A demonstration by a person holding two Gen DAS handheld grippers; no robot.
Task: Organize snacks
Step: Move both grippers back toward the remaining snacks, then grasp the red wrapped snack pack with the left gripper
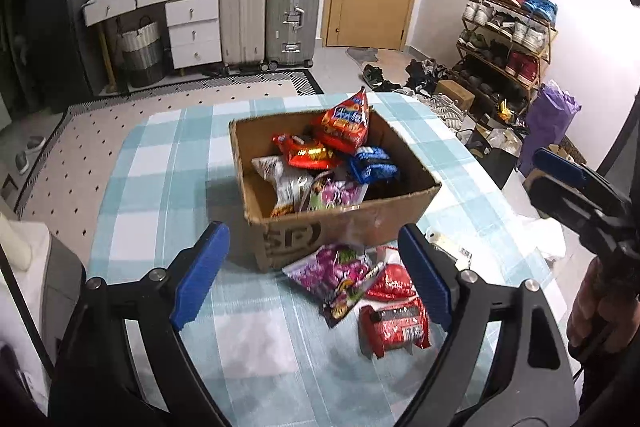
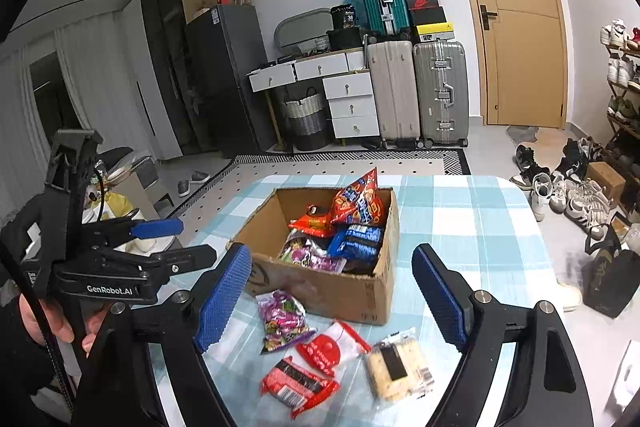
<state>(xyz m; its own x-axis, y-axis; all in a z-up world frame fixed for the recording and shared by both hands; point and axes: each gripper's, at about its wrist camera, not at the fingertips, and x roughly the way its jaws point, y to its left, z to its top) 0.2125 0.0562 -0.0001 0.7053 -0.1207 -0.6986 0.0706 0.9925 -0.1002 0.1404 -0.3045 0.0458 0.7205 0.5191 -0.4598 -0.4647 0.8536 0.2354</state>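
Four snack packets lie loose on the checked surface (image 2: pixel 480 227), just in front of an open cardboard box (image 2: pixel 320 291) that already holds a heap of snacks: a purple candy bag (image 2: pixel 282 319), a red-and-white packet (image 2: pixel 330 347), a red wrapped packet (image 2: pixel 296 387) and a pale yellow cracker pack (image 2: pixel 400 367).

Risks, as a judgement: the packets overlap and touch, so closing on one could drag or flip a neighbour; the slick, flat wrappers may slide out of the pads; a crushing grip could break the crackers. An orange chip bag (image 2: pixel 360 201) stands tall above the box rim and could tip out if knocked. With both tools aimed at the same small cluster, they could bump each other.

Left hand-held gripper (image 1: pixel 316 275): jaws apart, nothing between them, tilted steeply down over the purple and red packets. Right hand-held gripper (image 2: pixel 332 307): jaws likewise apart and empty, angled more shallowly towards the same packets. A hand (image 2: pixel 60 323) grips the left tool's handle.
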